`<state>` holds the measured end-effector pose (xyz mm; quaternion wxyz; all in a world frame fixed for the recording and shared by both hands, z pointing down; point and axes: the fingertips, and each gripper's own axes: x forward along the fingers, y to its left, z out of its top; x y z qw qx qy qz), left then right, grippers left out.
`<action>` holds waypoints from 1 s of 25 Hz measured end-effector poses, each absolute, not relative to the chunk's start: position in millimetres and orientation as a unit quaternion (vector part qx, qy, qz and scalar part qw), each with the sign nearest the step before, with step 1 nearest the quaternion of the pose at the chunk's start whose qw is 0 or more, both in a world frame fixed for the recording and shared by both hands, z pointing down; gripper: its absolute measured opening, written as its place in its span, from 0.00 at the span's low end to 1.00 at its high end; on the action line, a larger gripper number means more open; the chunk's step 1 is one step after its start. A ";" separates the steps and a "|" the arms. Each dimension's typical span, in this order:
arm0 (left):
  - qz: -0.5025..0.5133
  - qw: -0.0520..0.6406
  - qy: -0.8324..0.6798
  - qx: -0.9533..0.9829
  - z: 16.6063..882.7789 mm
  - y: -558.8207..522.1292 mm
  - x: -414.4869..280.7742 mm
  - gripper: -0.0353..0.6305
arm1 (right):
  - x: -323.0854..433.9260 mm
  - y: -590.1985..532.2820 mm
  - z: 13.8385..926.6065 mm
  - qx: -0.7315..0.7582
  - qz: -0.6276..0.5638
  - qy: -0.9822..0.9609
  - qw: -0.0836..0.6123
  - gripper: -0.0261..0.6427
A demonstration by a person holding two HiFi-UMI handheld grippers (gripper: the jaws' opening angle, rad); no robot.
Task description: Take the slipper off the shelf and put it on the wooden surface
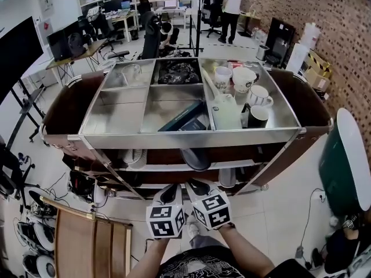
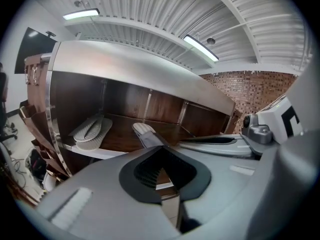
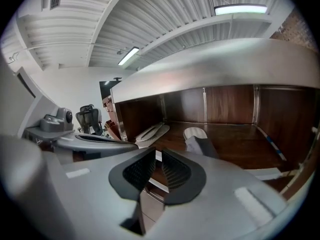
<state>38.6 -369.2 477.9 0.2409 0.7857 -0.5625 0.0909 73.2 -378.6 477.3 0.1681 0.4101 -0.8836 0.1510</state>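
A dark grey slipper (image 1: pixel 195 158) lies on the cart's upper shelf (image 1: pixel 174 167), its toe poking over the front edge. It also shows as a slipper (image 2: pixel 145 133) in the left gripper view and as a slipper (image 3: pixel 197 141) in the right gripper view. A pale pair (image 1: pixel 134 158) lies further left on the same shelf. Both grippers hover side by side just in front of the shelf. The left gripper (image 1: pixel 170 191) (image 2: pixel 160 176) is shut and empty. The right gripper (image 1: pixel 197 187) (image 3: pixel 157 170) has a narrow gap between its pads with nothing in it. The slatted wooden surface (image 1: pixel 87 242) sits low at the left.
The cart's metal top tray (image 1: pixel 116 117) holds several mugs (image 1: pixel 258 96), a dark book (image 1: pixel 185 117) and a black bundle. A green bin (image 1: pixel 342 167) stands at the right. Cables and gear lie on the floor at the left. People stand far behind.
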 end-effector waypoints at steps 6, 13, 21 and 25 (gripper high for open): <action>0.088 0.251 -0.567 0.779 485.3 -391.1 44.1 0.06 | 83.0 -409.0 489.9 0.404 0.145 -0.885 0.181 0.13; 0.088 0.254 -0.572 0.775 492.4 -408.5 49.5 0.06 | 93.2 -441.8 504.3 0.408 0.134 -0.882 0.196 0.17; 0.090 0.262 -0.577 0.768 500.3 -418.5 46.4 0.06 | 109.1 -481.7 530.9 0.431 0.120 -0.866 0.224 0.20; 0.087 0.267 -0.585 0.761 504.7 -423.5 37.7 0.06 | 109.3 -501.6 541.0 0.439 0.112 -0.861 0.232 0.22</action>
